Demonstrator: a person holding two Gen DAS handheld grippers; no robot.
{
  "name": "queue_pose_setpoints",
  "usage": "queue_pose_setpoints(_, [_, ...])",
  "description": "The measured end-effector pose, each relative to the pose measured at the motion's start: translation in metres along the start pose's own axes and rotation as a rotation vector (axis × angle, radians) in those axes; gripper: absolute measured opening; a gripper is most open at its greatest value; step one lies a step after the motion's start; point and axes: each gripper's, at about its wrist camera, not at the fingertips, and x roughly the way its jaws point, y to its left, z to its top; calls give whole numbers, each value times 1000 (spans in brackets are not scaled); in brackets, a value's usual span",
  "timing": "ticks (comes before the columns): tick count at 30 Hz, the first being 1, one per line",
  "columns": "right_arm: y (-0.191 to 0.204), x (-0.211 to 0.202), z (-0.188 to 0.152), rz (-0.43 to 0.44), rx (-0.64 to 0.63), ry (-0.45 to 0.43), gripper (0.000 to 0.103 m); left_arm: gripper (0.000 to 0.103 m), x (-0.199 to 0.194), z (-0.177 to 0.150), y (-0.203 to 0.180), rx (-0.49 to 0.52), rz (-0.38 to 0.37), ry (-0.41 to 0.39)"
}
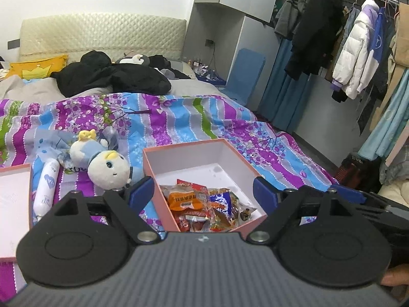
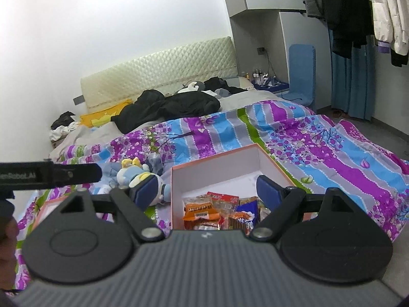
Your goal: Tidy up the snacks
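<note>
I see the bed [image 1: 179, 117] first, spread with a purple, blue and green floral striped quilt that fills the middle of both views. On it, low and centre in each frame, stands the open pink cardboard box with a white inside [image 1: 184, 158], its long axis running away from me toward the upper right. The box's pink lid [image 1: 12, 204] lies at the left edge of the left wrist view, well apart from the box. Between lid and box rest a white plush duck in a blue outfit [image 1: 107, 163] and a white cylindrical bottle [image 1: 47, 189].

The snack packets [image 1: 204, 204], a heap of orange, red and blue foil wrappers, sit in the near end of the box; the far end is bare.

My left hand-held gripper [image 1: 203, 186] has its jaws wide and empty, and the packets lie straight ahead and below, between its blue pads [image 1: 141, 192]. My right hand-held gripper [image 2: 205, 189] is likewise wide with nothing in it, aimed at the same near end of the box. Both hover above the box, touching nothing.

I judge neither hand clearly nearer. From the left view the orange packet [image 1: 182, 199] lies just inside the left pad's line, so I would reach for that one with the left, straight down.
</note>
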Motion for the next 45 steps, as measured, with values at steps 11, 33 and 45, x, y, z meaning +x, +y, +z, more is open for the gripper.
queue_pose_setpoints(11, [4,-21,-29,-31,-5,0,85,87,-15,-36,2,-10,17,1])
queue_pose_setpoints(33, [2,-15,-56,-32,-7,41,85,87,-9,-71,-2,0,41,30])
queue_pose_setpoints(45, [4,-16,-57,-41,-5,35,85,87,-12,-73,-2,4,31,24])
